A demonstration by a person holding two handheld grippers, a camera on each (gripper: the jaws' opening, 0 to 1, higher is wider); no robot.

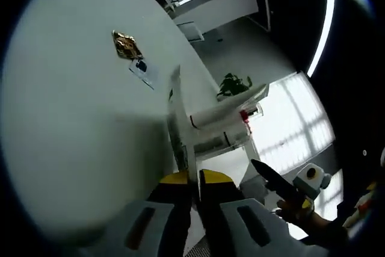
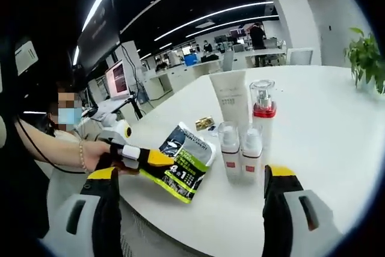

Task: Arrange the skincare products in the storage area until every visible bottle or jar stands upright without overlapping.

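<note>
Left claw (image 2: 157,159) grips a green sachet (image 2: 185,162) at nine o'clock of upright bottles (image 2: 239,148); right claw (image 2: 191,180) gapes wide.

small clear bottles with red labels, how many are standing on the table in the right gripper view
2: one small bottle on the left, its twin right beside it, both upright in front of the white tube and the red-collared pump bottle.

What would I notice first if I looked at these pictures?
Probably the green and black packet, pinched by the left gripper at the white table's near edge. Right beside it stand a tall white tube, a clear bottle with a red band and two small bottles. The right gripper is open.
</note>
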